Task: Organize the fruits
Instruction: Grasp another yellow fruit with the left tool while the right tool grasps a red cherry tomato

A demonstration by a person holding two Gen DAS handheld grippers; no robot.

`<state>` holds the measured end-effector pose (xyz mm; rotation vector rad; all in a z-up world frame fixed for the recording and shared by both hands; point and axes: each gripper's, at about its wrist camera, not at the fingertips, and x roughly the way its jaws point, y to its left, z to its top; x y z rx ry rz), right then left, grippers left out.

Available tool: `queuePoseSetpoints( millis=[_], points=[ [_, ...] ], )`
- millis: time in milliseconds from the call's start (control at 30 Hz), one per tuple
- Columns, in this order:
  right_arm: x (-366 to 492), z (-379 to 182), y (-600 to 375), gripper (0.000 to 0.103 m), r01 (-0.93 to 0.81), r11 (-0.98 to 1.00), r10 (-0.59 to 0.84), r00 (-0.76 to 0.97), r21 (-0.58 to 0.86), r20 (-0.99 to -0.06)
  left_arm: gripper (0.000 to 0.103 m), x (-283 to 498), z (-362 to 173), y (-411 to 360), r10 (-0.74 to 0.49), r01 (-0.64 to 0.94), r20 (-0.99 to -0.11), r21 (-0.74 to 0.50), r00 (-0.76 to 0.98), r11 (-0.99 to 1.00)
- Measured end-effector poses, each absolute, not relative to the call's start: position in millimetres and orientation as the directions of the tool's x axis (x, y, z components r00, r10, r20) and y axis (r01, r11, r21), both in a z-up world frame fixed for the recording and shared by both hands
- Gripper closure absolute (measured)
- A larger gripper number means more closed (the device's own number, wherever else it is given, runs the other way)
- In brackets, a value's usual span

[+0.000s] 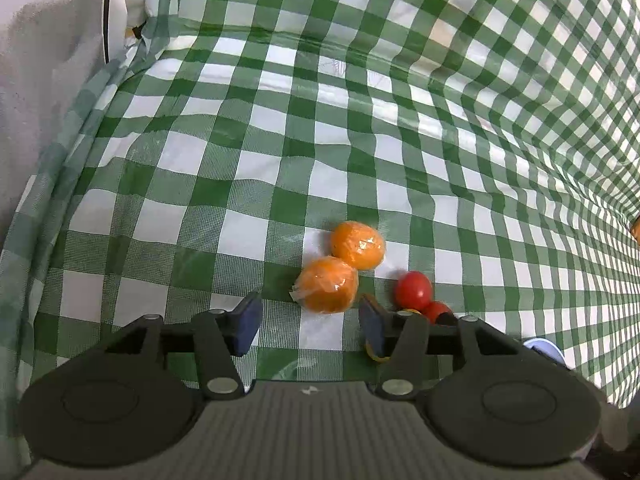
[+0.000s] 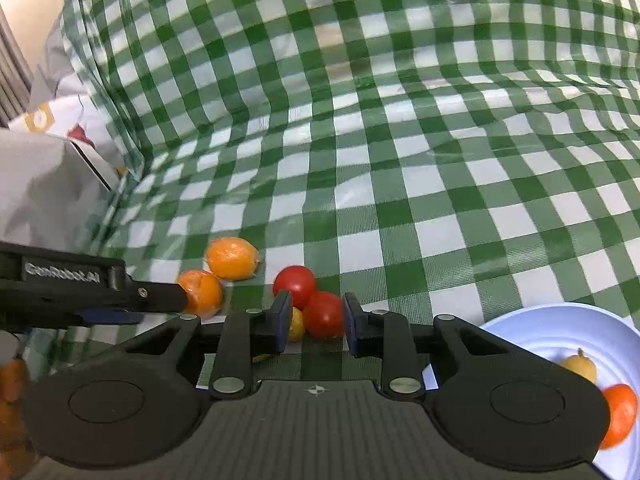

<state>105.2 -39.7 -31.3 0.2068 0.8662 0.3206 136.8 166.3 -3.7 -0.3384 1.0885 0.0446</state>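
Note:
Two plastic-wrapped oranges lie on the green checked cloth: a near one (image 1: 327, 285) (image 2: 201, 292) and a far one (image 1: 359, 245) (image 2: 232, 258). Two red tomatoes (image 1: 413, 289) (image 2: 295, 285) touch each other to their right, the nearer one (image 2: 325, 314) partly between the right gripper's pads. A small yellow fruit (image 2: 296, 323) sits beside it. My left gripper (image 1: 310, 322) is open, just short of the near orange. My right gripper (image 2: 316, 322) is open around the nearer tomato, touching unclear. The left gripper's finger (image 2: 160, 296) shows in the right wrist view.
A white plate (image 2: 560, 320) at the right holds a yellow fruit (image 2: 580, 366) and an orange fruit (image 2: 620, 412); its rim shows in the left wrist view (image 1: 546, 350). A grey bag (image 1: 44, 64) stands at the left. The cloth rises at the back.

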Motion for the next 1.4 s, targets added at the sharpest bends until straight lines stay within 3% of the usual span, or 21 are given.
queuePoseSetpoints(
  millis=[333,667,833,1067,1167,1233,1400],
  points=[
    [123,-43,-33,0.068,-0.194,0.937,0.347,0.571,0.289,-0.744,0.040,153,-18,161,-0.136,-0.217,-0.881,-0.257,0.453,0.942],
    [124,-45,-33,0.068,-0.202,0.935,0.356,0.559,0.293,-0.749,0.040,155,-22,155,-0.128,-0.214,-0.887,-0.244,0.444,0.946],
    [124,-45,-33,0.068,-0.201,0.934,0.357,0.557,0.295,-0.750,0.040,154,-25,149,-0.208,-0.187,-0.885,-0.307,0.417,0.933],
    [122,-44,-34,0.074,-0.206,0.935,0.354,0.559,0.289,-0.749,0.041,153,-26,140,-0.228,-0.181,-0.887,-0.321,0.401,0.930],
    [121,-41,-38,0.075,-0.177,0.945,0.326,0.580,0.274,-0.747,0.047,153,-26,137,-0.245,-0.175,-0.884,-0.336,0.398,0.926],
    [122,-37,-43,0.075,-0.149,0.950,0.306,0.597,0.273,-0.741,0.058,154,-27,133,-0.254,-0.159,-0.885,-0.337,0.391,0.928],
    [122,-34,-52,0.075,-0.111,0.957,0.277,0.616,0.267,-0.737,0.065,155,-32,124,-0.256,-0.105,-0.891,-0.315,0.375,0.943]
  ],
)
